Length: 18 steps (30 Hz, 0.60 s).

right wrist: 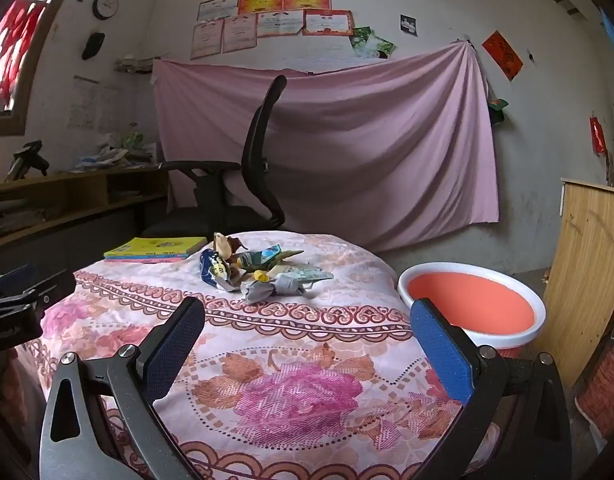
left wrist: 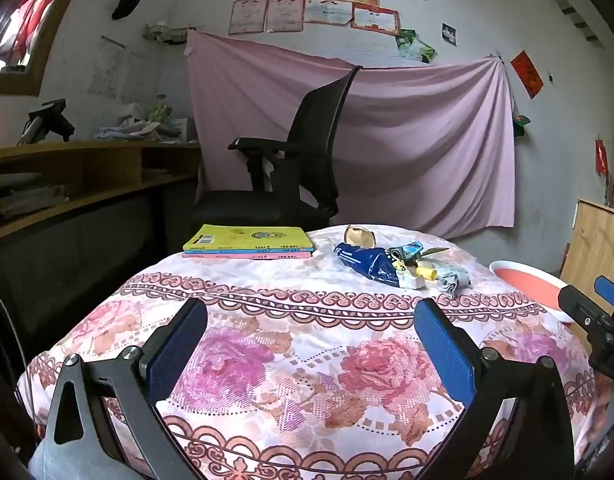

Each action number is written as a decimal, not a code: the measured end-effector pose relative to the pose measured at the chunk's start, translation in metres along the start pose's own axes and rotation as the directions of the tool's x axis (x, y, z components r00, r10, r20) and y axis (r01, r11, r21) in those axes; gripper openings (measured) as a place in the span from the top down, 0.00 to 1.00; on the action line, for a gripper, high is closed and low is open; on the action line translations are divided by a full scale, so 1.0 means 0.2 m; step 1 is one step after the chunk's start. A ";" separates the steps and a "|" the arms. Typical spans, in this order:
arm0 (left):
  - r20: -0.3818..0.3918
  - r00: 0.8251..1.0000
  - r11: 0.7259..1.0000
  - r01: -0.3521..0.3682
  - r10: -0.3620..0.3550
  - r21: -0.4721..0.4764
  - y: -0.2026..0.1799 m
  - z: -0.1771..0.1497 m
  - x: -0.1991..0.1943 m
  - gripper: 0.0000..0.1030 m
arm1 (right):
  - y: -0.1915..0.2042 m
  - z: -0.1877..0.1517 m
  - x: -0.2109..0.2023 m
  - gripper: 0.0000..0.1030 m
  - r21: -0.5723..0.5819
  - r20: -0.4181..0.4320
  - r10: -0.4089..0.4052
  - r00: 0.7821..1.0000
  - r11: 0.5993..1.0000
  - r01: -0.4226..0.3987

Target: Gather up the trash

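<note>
A heap of trash [left wrist: 399, 264] lies at the far side of the table with the floral cloth [left wrist: 307, 360]: a blue wrapper [left wrist: 367, 262], a grey crumpled wrapper [left wrist: 453, 276], a yellow piece and a brown scrap. It also shows in the right wrist view [right wrist: 259, 272]. An orange bin with a white rim [right wrist: 471, 304] stands to the right of the table, and its edge shows in the left wrist view [left wrist: 527, 280]. My left gripper [left wrist: 311, 344] is open and empty above the near part of the cloth. My right gripper [right wrist: 307, 344] is open and empty, also short of the heap.
A stack of books, yellow on top [left wrist: 249, 242], lies at the far left of the table. A black office chair [left wrist: 291, 168] stands behind the table. A wooden shelf desk [left wrist: 67, 176] is at the left, a wooden board [right wrist: 587, 264] at the right.
</note>
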<state>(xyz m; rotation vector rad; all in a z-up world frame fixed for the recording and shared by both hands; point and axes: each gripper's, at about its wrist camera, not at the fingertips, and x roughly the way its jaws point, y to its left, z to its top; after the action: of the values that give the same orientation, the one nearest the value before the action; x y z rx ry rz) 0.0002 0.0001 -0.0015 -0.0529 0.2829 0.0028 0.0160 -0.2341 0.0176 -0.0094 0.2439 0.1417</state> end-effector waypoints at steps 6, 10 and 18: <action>0.000 1.000 1.000 0.002 -0.002 0.003 -0.01 0.00 0.00 0.02 | -0.01 0.00 0.01 0.00 0.002 0.000 0.002 1.000 1.000 -0.002; -0.001 1.000 1.000 0.002 -0.002 0.002 -0.01 0.00 0.00 0.02 | -0.01 0.00 0.00 0.00 0.003 -0.001 0.002 1.000 1.000 -0.002; -0.001 1.000 1.000 0.003 -0.003 0.001 -0.01 0.00 0.00 0.02 | -0.01 0.00 0.00 0.00 0.004 -0.001 0.001 1.000 1.000 -0.001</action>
<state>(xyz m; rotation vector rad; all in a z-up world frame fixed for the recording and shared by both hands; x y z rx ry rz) 0.0001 -0.0009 -0.0017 -0.0522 0.2834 -0.0006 0.0168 -0.2352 0.0179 -0.0053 0.2448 0.1418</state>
